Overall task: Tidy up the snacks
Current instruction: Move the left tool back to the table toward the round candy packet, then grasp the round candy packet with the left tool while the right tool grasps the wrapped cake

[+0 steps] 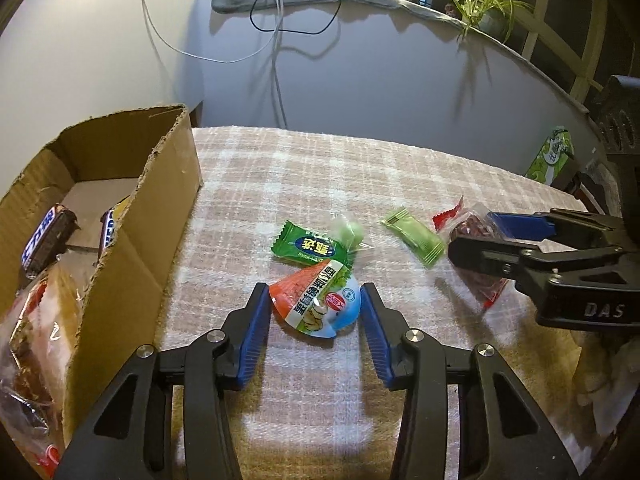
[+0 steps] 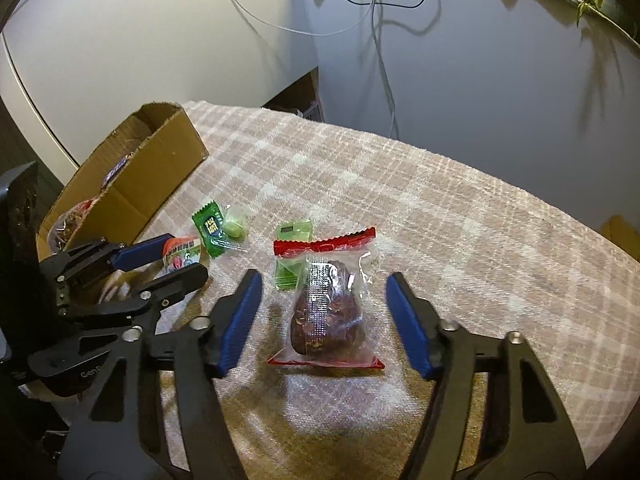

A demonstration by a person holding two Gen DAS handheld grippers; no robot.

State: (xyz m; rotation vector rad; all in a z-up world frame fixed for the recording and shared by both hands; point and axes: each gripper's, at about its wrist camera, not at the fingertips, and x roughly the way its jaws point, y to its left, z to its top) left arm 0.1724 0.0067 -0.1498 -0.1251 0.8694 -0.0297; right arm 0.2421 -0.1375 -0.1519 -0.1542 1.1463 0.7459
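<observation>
A wedge-shaped orange, white and blue snack pack [image 1: 314,304] lies on the checked cloth between the blue pads of my open left gripper [image 1: 314,312]; a gap shows on each side. A clear bag with red ends holding a dark red snack [image 2: 329,312] lies between the pads of my open right gripper [image 2: 324,316], not touched. A green candy [image 1: 308,245], a clear wrapper with a pale green sweet [image 1: 347,231] and a light green sachet [image 1: 414,236] lie between them. The cardboard box [image 1: 132,240] at left holds chocolate bars [image 1: 48,242].
The checked cloth [image 2: 440,216] covers the table, which ends at a grey wall behind. Cables [image 1: 276,40] hang down the wall. A green carton [image 1: 554,156] stands at the far right. The right gripper [image 1: 480,240] shows in the left wrist view, the left gripper [image 2: 176,258] in the right.
</observation>
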